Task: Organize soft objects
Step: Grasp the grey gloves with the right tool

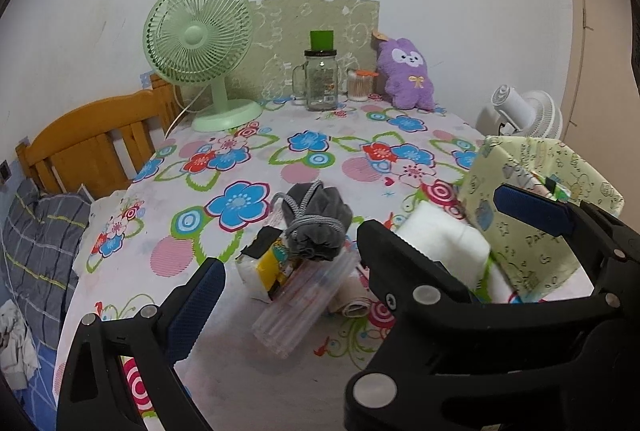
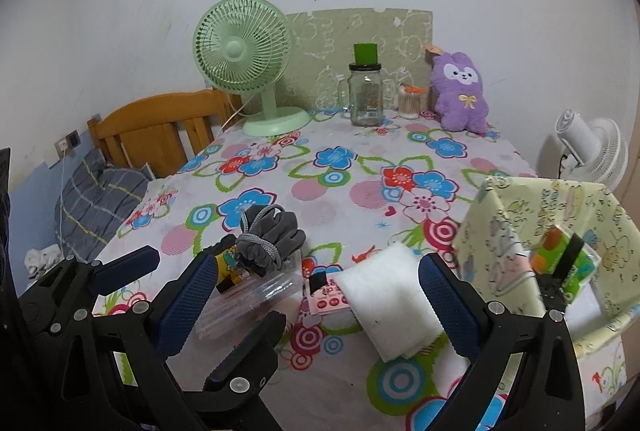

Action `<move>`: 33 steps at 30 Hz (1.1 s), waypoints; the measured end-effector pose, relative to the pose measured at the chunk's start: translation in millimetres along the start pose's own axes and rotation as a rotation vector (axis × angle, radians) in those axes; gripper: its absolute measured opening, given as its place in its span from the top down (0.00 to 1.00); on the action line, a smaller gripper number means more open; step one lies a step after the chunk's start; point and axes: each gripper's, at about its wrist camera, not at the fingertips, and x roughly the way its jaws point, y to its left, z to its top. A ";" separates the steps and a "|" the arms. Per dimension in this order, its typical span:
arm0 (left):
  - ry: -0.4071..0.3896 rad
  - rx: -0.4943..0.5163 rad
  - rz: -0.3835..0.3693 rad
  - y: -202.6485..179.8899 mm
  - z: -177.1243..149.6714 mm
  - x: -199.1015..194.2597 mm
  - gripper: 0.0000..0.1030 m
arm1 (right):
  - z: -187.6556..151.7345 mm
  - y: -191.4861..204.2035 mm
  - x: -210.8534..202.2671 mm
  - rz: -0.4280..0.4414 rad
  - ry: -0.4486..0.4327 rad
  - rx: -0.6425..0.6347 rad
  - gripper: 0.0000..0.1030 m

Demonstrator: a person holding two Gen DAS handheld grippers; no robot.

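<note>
Both sets of fingers spread wide, gripping nothing. White folded cloth (image 2: pixel 390 305) flat on the floral surface (image 2: pixel 360 191), framed by the right gripper (image 2: pixel 314 289), long axis toward 5 o'clock, box (image 2: pixel 560 231) at 2 o'clock. Grey drawstring pouch (image 1: pixel 316 227) at 12 o'clock of the left gripper (image 1: pixel 358 237), possibly resting on a clear case (image 1: pixel 298 305).

two fans: one green fan (image 2: pixel 244 47) far left, one white fan (image 2: pixel 592 151) far right; one glass jar (image 2: pixel 366 97), one purple plush toy (image 2: pixel 462 91). near: one grey glove bundle (image 2: pixel 268 235), one white folded cloth (image 2: pixel 390 305), one yellow fabric bin (image 2: pixel 516 231).
</note>
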 end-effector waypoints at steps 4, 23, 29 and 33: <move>0.020 -0.009 0.003 7.8 -0.4 9.2 0.04 | 1.0 3.8 12.0 0.009 0.012 -0.007 0.03; 0.103 -0.019 -0.012 33.5 -3.0 47.9 0.04 | 5.8 22.1 66.7 0.033 0.097 -0.070 0.15; 0.123 -0.021 -0.014 39.5 -5.5 56.2 0.04 | 4.2 29.2 82.2 0.069 0.145 -0.092 0.31; 0.127 -0.022 -0.021 40.6 -6.0 58.5 0.04 | 3.9 31.2 87.8 0.078 0.159 -0.102 0.43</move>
